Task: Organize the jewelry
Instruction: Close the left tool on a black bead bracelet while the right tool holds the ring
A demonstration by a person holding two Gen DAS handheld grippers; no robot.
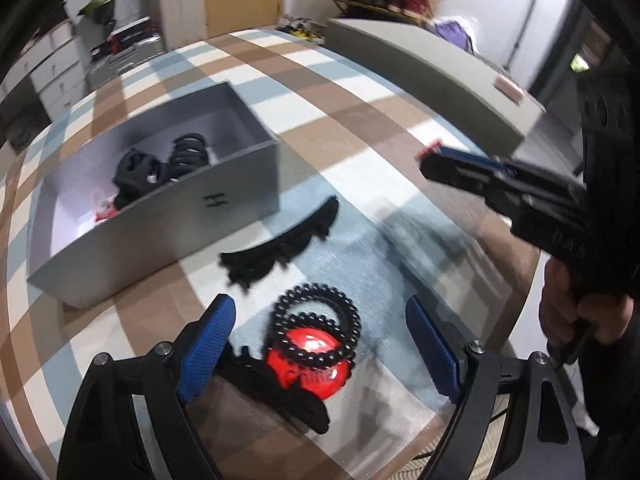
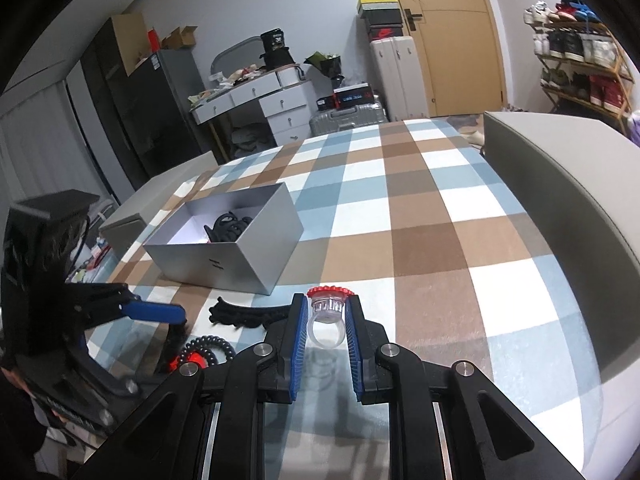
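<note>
A grey open box (image 1: 224, 200) stands on the checked cloth and holds black hair ties (image 1: 188, 154) and a small red-and-clear piece (image 1: 105, 210). It also shows in the right wrist view (image 2: 224, 264). My left gripper (image 1: 320, 320) is open above a black bead bracelet (image 1: 316, 328) lying on a red round piece (image 1: 308, 364). A black lace band (image 1: 280, 246) lies between them and the box. My right gripper (image 2: 327, 308) is shut on a clear plastic ring with a red top (image 2: 329, 308), held above the cloth; it shows in the left wrist view (image 1: 432, 154).
A grey padded headboard or bench (image 2: 560, 208) runs along the right side. A second black lace piece (image 1: 276, 392) lies under the red piece. Drawers, a suitcase (image 2: 352, 118) and a shoe rack (image 2: 580, 60) stand beyond the bed.
</note>
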